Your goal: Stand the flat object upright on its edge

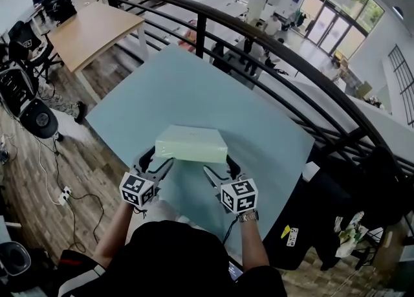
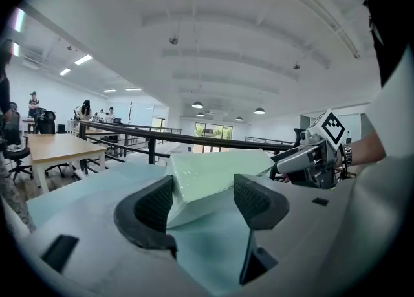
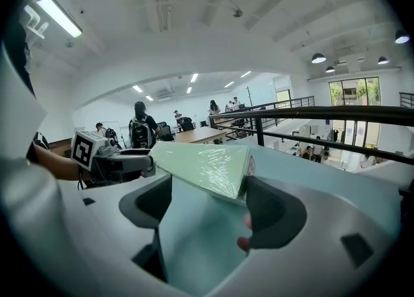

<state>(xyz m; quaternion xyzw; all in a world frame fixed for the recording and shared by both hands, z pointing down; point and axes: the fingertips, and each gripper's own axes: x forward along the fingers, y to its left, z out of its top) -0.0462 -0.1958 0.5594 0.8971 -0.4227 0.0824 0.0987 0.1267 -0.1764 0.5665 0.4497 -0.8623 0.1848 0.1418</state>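
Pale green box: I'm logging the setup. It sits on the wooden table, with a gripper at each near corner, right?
Not the wooden one. The pale green box sits on the light blue table, with the left gripper and right gripper at its near corners; the head view shows it.

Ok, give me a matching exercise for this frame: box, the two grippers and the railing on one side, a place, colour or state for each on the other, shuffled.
Column one:
1. flat box
2. left gripper
3. right gripper
4. railing

Column two:
A. black, beyond the far edge of the table
B. jaws apart at the flat box's near right corner
C. pale green, on the light blue table
D. jaws apart at the flat box's near left corner

Pairs: 1-C, 2-D, 3-B, 4-A
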